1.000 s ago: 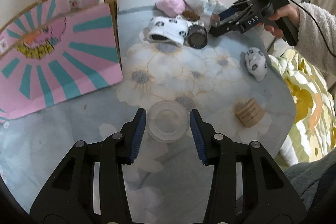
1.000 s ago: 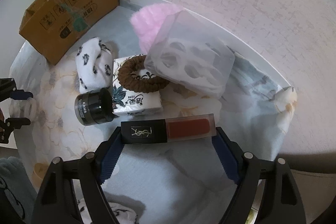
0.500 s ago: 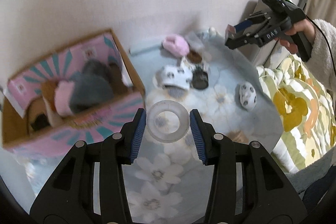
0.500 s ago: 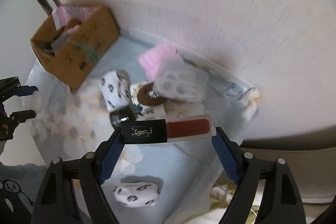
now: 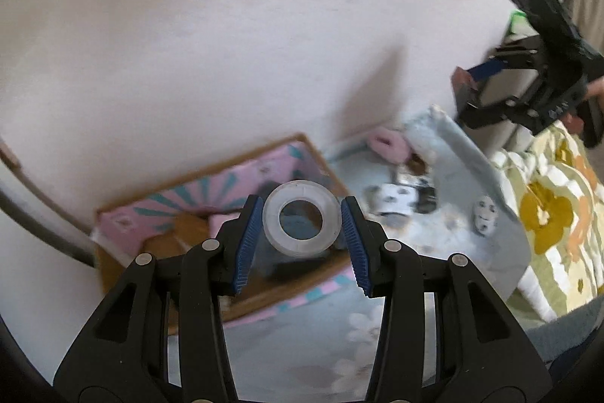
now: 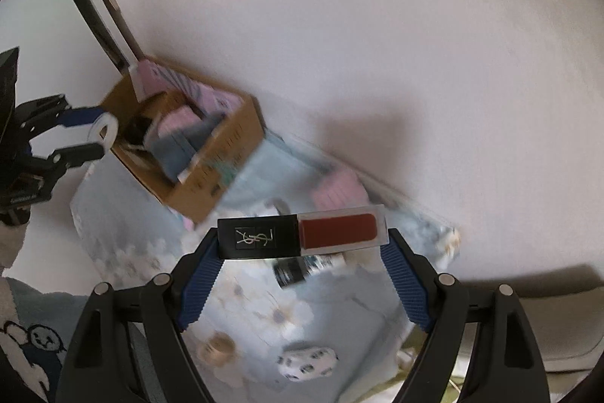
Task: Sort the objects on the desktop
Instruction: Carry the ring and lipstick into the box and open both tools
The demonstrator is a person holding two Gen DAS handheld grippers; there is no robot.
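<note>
Left gripper (image 5: 301, 233): we see its blue pads (image 5: 247, 244) clamped on a clear tape roll (image 5: 301, 218), one pad on each side of the ring.
Tape roll: it is lifted off the table, and in the left view it hangs above the open box (image 5: 158, 214). In the right view we see the same roll (image 6: 104, 131) at the edge of the box (image 6: 226, 146), close to its left wall.
Right gripper (image 6: 302, 244): its fingers are closed on a lipstick (image 6: 302, 231), which lies crosswise between the tips, black cap to the left, red part to the right.
Lipstick: it is in the air above the table (image 6: 339, 312), well apart from the box.
Box: cardboard, pink and teal inside, standing at the wall on the table corner. It holds several things; they are blurred and we cannot name them.
Table (image 5: 453, 252): covered by a pale blue cloth with flowers. On it we see a white spotted sock (image 6: 307, 361), a black jar (image 6: 292, 270), a small wooden roll (image 6: 217, 350) and something pink and fluffy (image 5: 389, 146) near the wall.
Sharpness: both views are blurred, so small details of the far items we cannot tell.
</note>
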